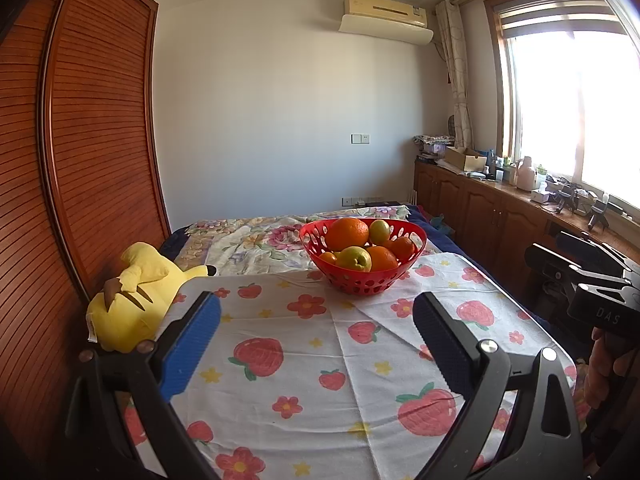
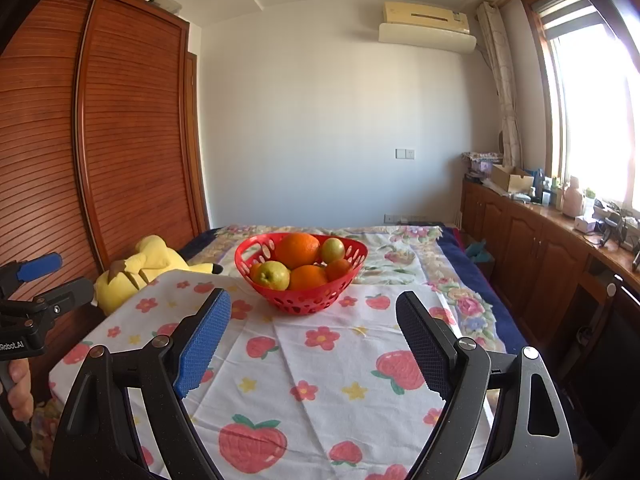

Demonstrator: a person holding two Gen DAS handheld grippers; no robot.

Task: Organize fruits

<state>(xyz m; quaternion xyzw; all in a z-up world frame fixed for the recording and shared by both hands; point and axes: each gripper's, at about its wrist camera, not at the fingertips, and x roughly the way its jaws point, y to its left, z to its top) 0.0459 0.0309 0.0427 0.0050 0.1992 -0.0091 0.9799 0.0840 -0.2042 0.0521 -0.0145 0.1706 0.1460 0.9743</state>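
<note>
Ahead of both tools, on a strawberry-print cloth [image 1: 304,364] spread over a bed, stands a red perforated basket [image 1: 362,280] heaped with oranges [image 1: 347,233] and yellow-green fruits [image 1: 355,259]. The left hand-held gripper [image 1: 316,344] has its jaws spread wide, released, with only the cloth visible between the blue pads; nothing touches them. The right hand-held gripper [image 2: 314,340] is likewise spread and grips nothing. The basket lies well beyond each pair of fingertips, slightly right of centre for the left tool and slightly left of centre for the right one.

To the left of both, a yellow plush toy [image 1: 136,300] lies against the slatted wardrobe [image 1: 96,128].

The left wrist view alone shows the right tool's black body at its right edge, with part of a hand [image 1: 604,364] around the handle. The right wrist view alone shows the left tool from the side at its left edge, one blue pad raised, and fingers [image 2: 18,384] beneath; how many fruits sit low in the basket is hard to judge from either view.
</note>
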